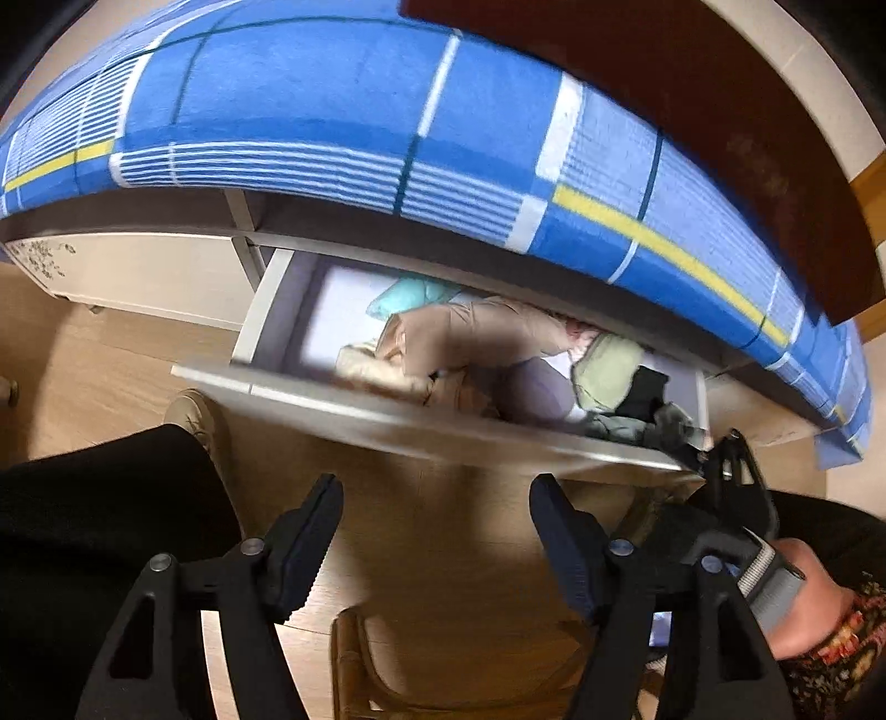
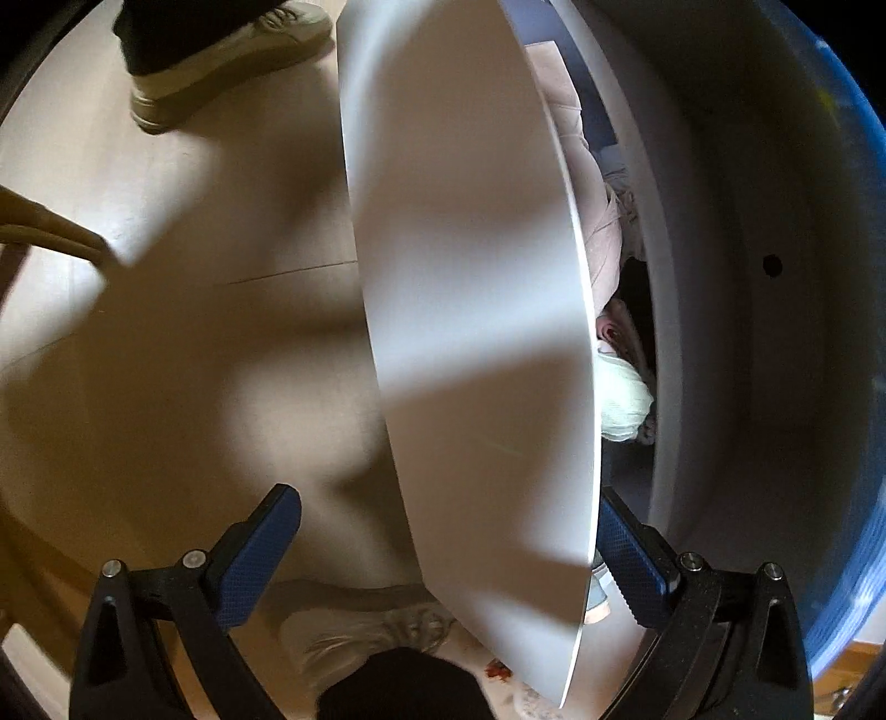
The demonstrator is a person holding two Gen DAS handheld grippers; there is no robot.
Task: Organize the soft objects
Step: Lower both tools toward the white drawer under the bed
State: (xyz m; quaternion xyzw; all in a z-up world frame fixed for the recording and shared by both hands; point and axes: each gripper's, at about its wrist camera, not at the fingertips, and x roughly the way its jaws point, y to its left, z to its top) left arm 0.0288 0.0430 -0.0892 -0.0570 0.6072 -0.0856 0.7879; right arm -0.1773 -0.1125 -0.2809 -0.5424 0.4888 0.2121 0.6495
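A white under-bed drawer point(image 1: 260, 310) stands pulled out, holding soft clothes: a beige garment point(image 1: 470, 332), a teal piece point(image 1: 404, 293), a grey one point(image 1: 540, 387), a pale green one point(image 1: 609, 365) and dark items point(image 1: 648, 387). My left gripper point(image 1: 437, 543) is open and empty above the floor, in front of the drawer front. My right gripper point(image 2: 448, 548) is open with its fingers on either side of the drawer's front panel point(image 2: 470, 277), at its right end. It also shows in the left wrist view point(image 1: 736, 471). Clothes point(image 2: 620, 399) peek out behind the panel.
A bed with a blue checked cover point(image 1: 387, 111) overhangs the drawer. A second closed drawer point(image 1: 138, 271) is to the left. The person's shoes point(image 2: 221, 50) and black trousers point(image 1: 83, 526) stand on the wooden floor point(image 2: 166, 332). A wooden chair point(image 1: 387, 664) is close below.
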